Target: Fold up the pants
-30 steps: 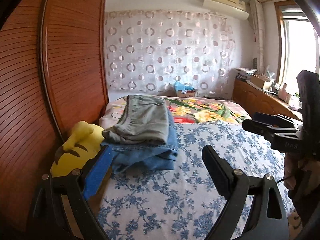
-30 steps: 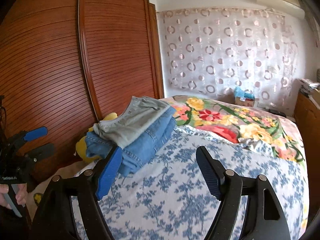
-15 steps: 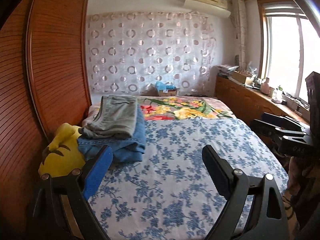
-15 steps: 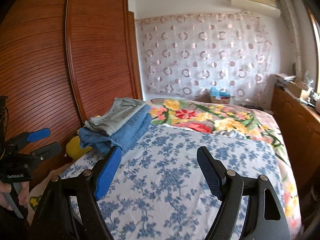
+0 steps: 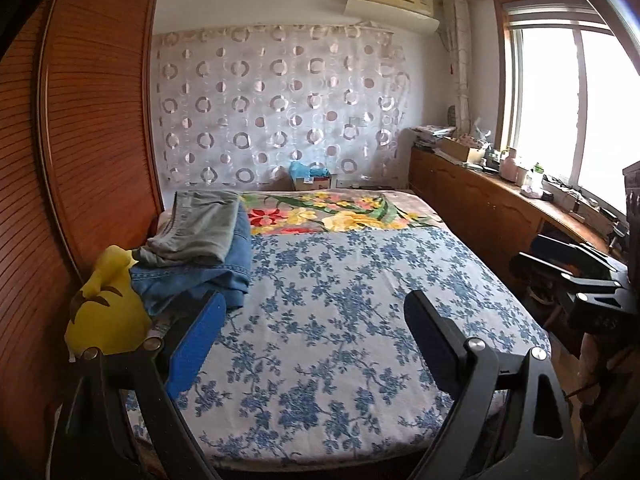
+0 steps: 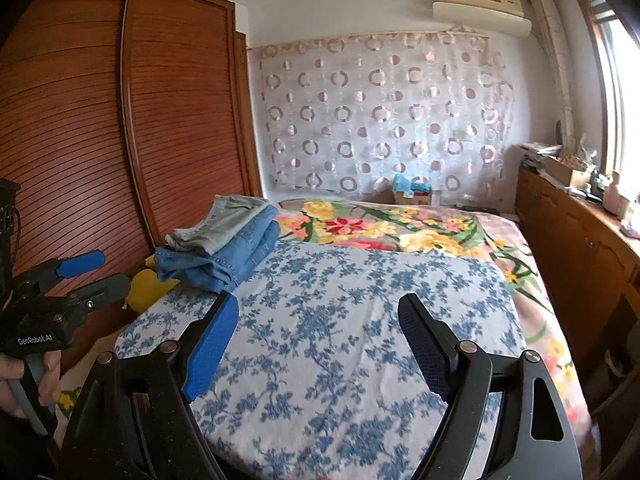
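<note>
Left wrist view:
- Your left gripper: jaws wide, nothing between them, hanging over the blue floral sheet.
- Pants: grey-green pants lie folded on top of folded jeans, stacked at the sheet's left edge by the wooden wardrobe.
- Neighbour: yellow plush toy sits just beside the stack, touching the jeans.
- Change: the stack sits further off and more of the bed shows than a second ago; you have pulled back from it.

Right wrist view:
- Your right gripper: jaws wide and empty, just been opening a little further.
- Stack: grey-green pants on jeans, well apart from both claws.
- Left gripper: seen at the frame's left, open, in your hand.
- Change: the stack has receded here too.

Reading: both pairs look folded and released; no loose pants show on the sheet, so this reads as a retreat after finishing.
</note>
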Action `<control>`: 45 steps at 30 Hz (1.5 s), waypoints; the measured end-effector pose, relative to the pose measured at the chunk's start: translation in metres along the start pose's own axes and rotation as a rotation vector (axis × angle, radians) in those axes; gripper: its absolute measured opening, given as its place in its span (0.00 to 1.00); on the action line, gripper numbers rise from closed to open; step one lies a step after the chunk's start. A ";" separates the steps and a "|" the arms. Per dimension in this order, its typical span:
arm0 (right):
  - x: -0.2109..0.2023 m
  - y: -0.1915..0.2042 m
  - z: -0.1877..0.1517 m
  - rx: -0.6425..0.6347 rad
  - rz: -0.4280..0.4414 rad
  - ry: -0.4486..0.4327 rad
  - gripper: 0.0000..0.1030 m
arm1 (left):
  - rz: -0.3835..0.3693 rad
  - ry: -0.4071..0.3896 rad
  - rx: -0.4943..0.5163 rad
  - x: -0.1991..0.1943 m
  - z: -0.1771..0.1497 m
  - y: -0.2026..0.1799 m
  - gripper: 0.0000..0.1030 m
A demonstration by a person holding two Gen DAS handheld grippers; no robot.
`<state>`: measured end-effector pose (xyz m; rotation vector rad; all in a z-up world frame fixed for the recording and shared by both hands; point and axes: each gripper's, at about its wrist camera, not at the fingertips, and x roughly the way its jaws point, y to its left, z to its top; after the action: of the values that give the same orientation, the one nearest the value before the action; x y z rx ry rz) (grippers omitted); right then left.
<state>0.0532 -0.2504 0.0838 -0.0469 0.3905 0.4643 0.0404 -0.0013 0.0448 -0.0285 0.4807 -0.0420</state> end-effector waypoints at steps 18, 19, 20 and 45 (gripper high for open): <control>-0.044 0.004 -0.009 0.053 -0.088 -0.070 0.81 | -0.018 -0.047 0.042 -0.030 0.015 -0.029 0.89; -0.046 0.005 -0.009 0.054 -0.088 -0.073 0.81 | -0.020 -0.051 0.040 -0.031 0.016 -0.029 0.89; -0.048 0.005 -0.010 0.054 -0.087 -0.078 0.81 | -0.023 -0.054 0.040 -0.033 0.017 -0.029 0.89; -0.056 -0.001 -0.017 0.048 -0.146 -0.117 0.82 | -0.010 -0.090 0.016 -0.050 0.025 -0.018 0.89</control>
<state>0.0016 -0.2773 0.0893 -0.0015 0.2808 0.3121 0.0070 -0.0167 0.0902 -0.0173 0.3902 -0.0542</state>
